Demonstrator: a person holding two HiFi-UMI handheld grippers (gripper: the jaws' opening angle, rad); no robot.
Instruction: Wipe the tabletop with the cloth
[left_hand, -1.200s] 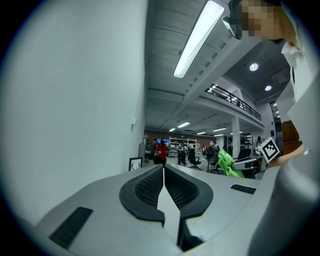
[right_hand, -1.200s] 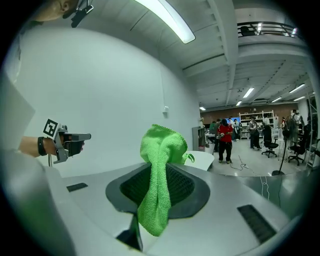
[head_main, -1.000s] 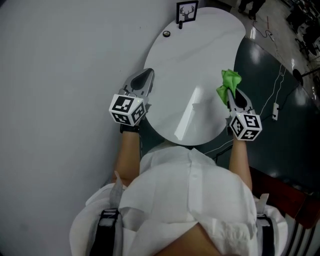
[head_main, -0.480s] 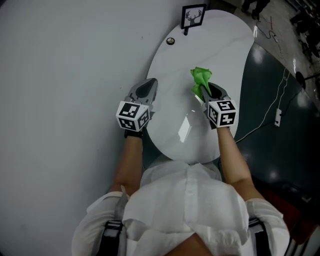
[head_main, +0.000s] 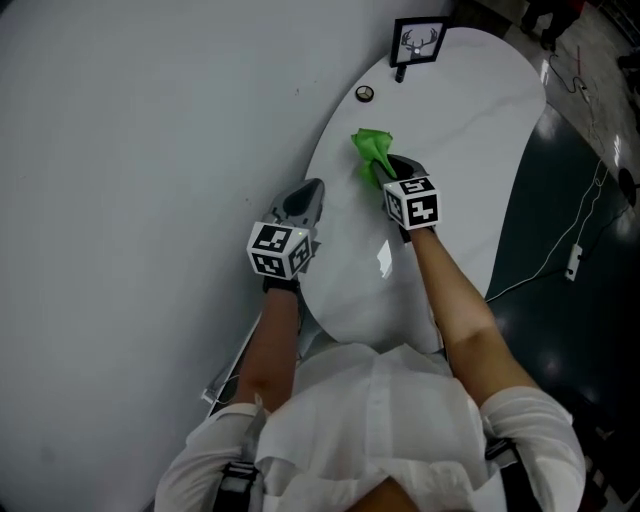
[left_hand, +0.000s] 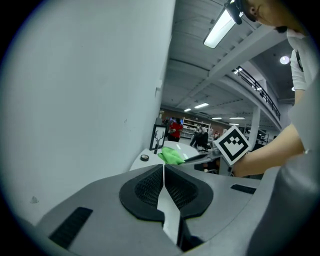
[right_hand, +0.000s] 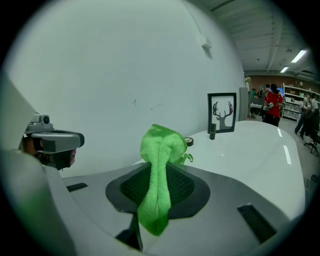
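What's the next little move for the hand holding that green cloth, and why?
Probably sweep the green cloth sideways over the white tabletop, toward its bare side away from the wall. The right gripper has its jaws shut on the cloth, which sits by the wall edge, near a small round object and a picture frame.

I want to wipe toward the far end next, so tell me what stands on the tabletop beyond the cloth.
Two things, both near the wall-side edge: a small round object just beyond the cloth in the right tongs, and a framed antler picture standing farther on. The rest of the tabletop ahead looks bare.
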